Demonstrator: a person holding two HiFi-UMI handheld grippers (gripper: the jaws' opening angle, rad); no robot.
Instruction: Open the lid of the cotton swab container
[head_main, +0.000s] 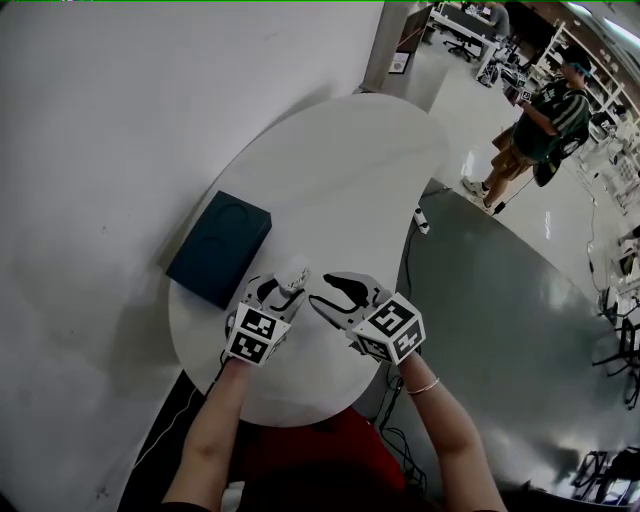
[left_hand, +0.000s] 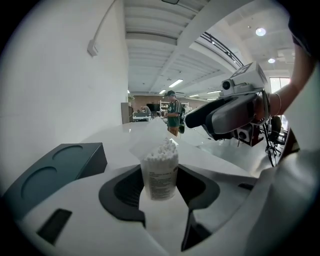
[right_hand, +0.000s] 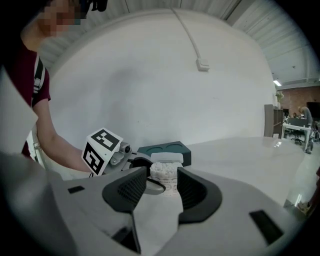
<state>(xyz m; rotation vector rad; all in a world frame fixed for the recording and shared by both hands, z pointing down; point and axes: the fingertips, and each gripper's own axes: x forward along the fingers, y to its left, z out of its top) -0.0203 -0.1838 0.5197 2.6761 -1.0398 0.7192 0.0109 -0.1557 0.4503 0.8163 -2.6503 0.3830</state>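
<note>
What worries me most is a spill. The lid (left_hand: 145, 146) of the cotton swab container (left_hand: 160, 175) already stands tilted back at the tub's upper left, and the swabs are heaped bare at its mouth. Any tilt of my left gripper (head_main: 283, 288), or a knock from my right gripper (right_hand: 161, 187), could shake them out onto the white table (head_main: 340, 180). Squeezing harder might also buckle the thin plastic wall or pop the tub out from between the pads.

My left gripper is closed on the tub's lower body, one dark pad at each side, holding it upright in the centre of the left gripper view. My right gripper has its jaws apart with nothing in them. In its view the tub sits centre frame, just beyond the jaw tips. In the head view the tub is at lower centre, just left of the right gripper's tips and right of the dark teal box (head_main: 218, 248).
</note>
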